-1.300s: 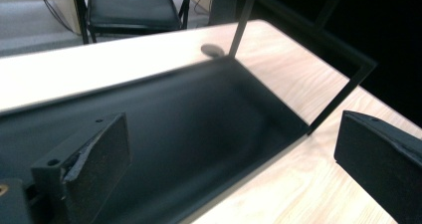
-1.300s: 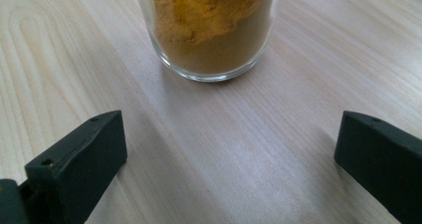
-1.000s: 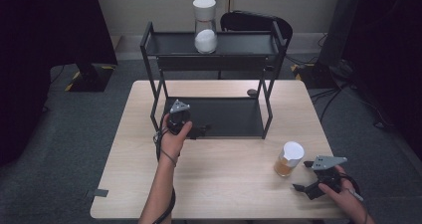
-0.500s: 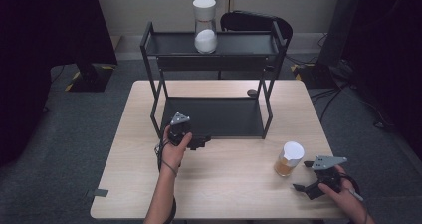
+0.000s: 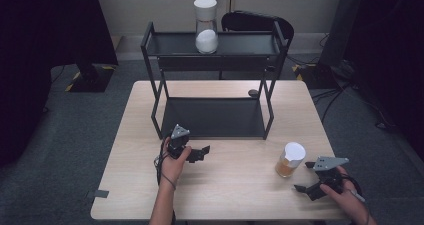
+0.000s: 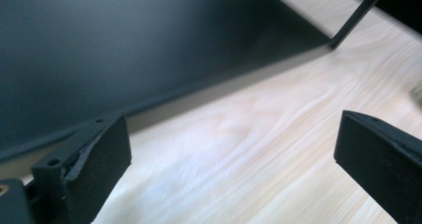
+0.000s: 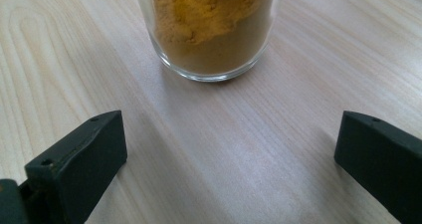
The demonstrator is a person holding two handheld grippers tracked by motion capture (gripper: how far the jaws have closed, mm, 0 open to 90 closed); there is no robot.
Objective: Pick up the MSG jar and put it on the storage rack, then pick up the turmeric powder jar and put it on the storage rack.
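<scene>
Glass jar of orange-yellow powder with a white lid (image 5: pixel 290 159) stands upright on the light wooden table (image 5: pixel 235 185), near its front right, just beside your right gripper (image 5: pixel 306 189). Right jaws are spread wide, nothing between them; jar base (image 7: pixel 211 30) sits just ahead of them. Your left gripper (image 5: pixel 199 154) is also released, jaws apart over bare wood, pointing at the black metal shelf rack (image 5: pixel 213 116). White-capped jar of white powder (image 5: pixel 205 25) sits on the rack's top tier.

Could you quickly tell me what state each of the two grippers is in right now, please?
Left gripper: open, holding nothing, in front of the black shelf rack.
Right gripper: open, holding nothing, facing the jar of orange powder.
</scene>
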